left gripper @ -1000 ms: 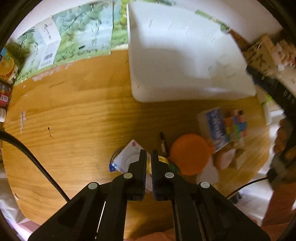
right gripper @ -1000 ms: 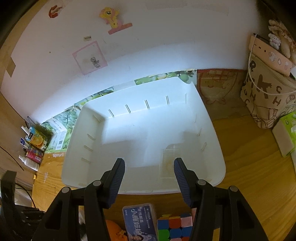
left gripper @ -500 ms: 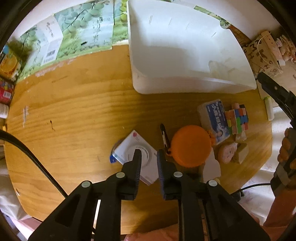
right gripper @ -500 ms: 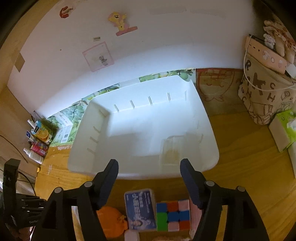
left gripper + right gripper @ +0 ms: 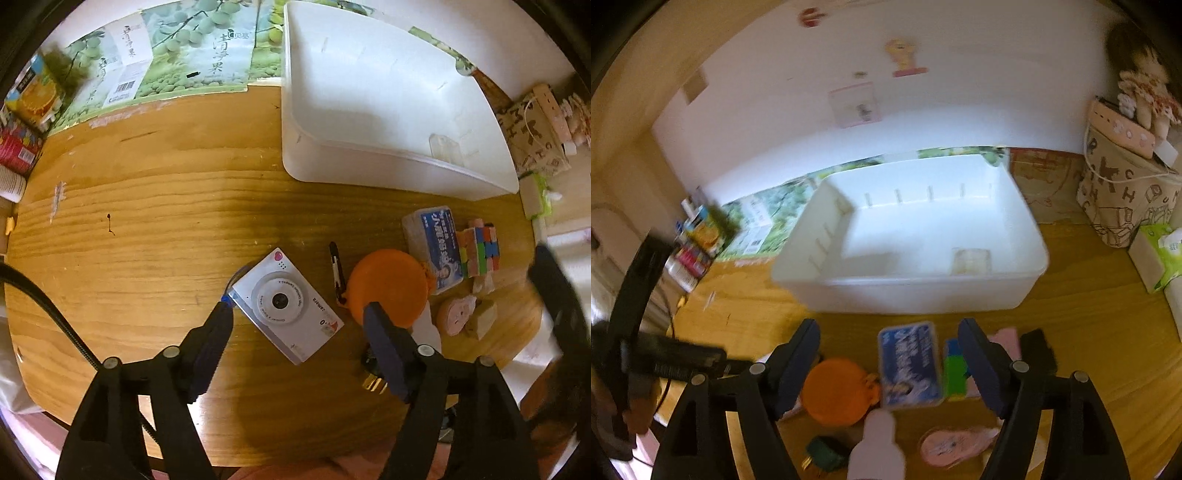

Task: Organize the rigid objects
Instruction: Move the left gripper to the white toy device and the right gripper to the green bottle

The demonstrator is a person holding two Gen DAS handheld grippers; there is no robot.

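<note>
Your left gripper (image 5: 297, 317) has just been opening; its jaws stand wide astride the toy camera (image 5: 286, 309), pads not touching it. Lower squarely and close on its short sides. Right gripper (image 5: 888, 341), also just opening, holds nothing above the blue box (image 5: 909, 369). The pen (image 5: 335, 271) and orange lid (image 5: 387, 286) crowd the camera's right. Beyond it, the white bin (image 5: 388, 162) holds one clear piece.

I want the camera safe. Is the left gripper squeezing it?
Apart. The left wrist view shows the left gripper open above the white camera, fingers clear of its sides.
</note>
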